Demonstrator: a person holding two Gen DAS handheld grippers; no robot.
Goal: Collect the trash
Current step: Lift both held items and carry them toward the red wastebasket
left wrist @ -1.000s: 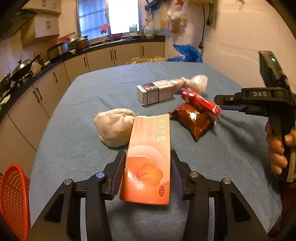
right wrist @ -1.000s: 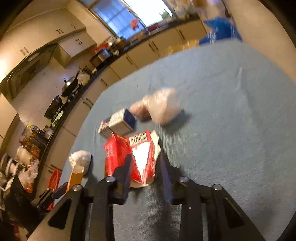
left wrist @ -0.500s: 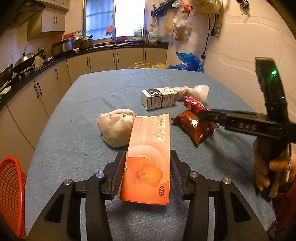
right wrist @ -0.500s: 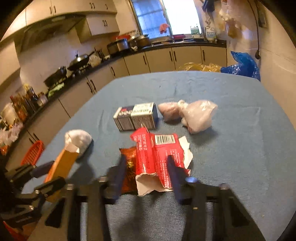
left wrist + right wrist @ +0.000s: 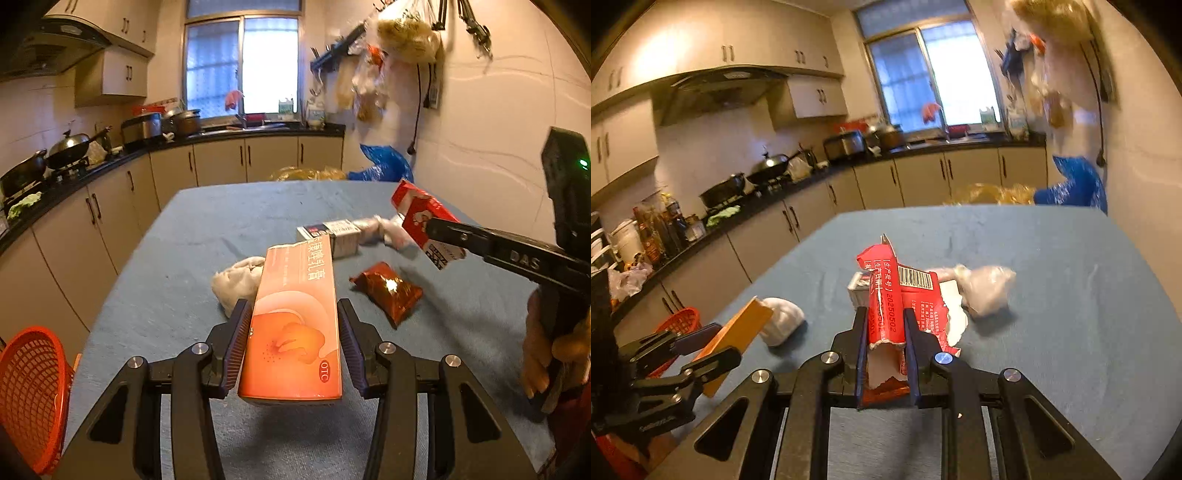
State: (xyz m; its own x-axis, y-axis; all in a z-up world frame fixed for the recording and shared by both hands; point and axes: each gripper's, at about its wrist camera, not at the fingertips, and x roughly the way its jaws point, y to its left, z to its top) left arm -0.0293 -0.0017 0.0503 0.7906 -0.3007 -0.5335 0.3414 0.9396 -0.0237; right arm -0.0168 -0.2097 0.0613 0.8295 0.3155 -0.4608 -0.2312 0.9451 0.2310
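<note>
Nearest the left wrist cam, the left gripper (image 5: 291, 354) has both ribbed pads pressed flat on the long sides of a tall orange cardboard medicine carton (image 5: 295, 325), held lengthwise, lifted just off the blue cloth-covered table (image 5: 184, 258). The carton looks light, stiff and probably empty; a grip across its width near the lower end seems sound, tho a hard squeeze could cave it in. In the right wrist cam, the right gripper (image 5: 886, 350) has its jaws closing w/ a torn red foil-lined snack wrapper (image 5: 886, 306) between them, pads on its folded spine, wrapper up off the table. It's thin, floppy, crinkly, likely slippery; pinching the doubled fold seems safer than a single flap. Low at left sits an orange mesh plastic basket (image 5: 29, 398), likely the drop spot. Further out on the table lie a crumpled off-white cloth wad (image 5: 236, 284), a shiny brown-red foil sachet (image 5: 388, 291) (light, slick, best taken at a sealed edge), a small white-and-dark printed box (image 5: 328, 236), and a knotted clear plastic bag (image 5: 982, 288), soft; grab at its knot.
</note>
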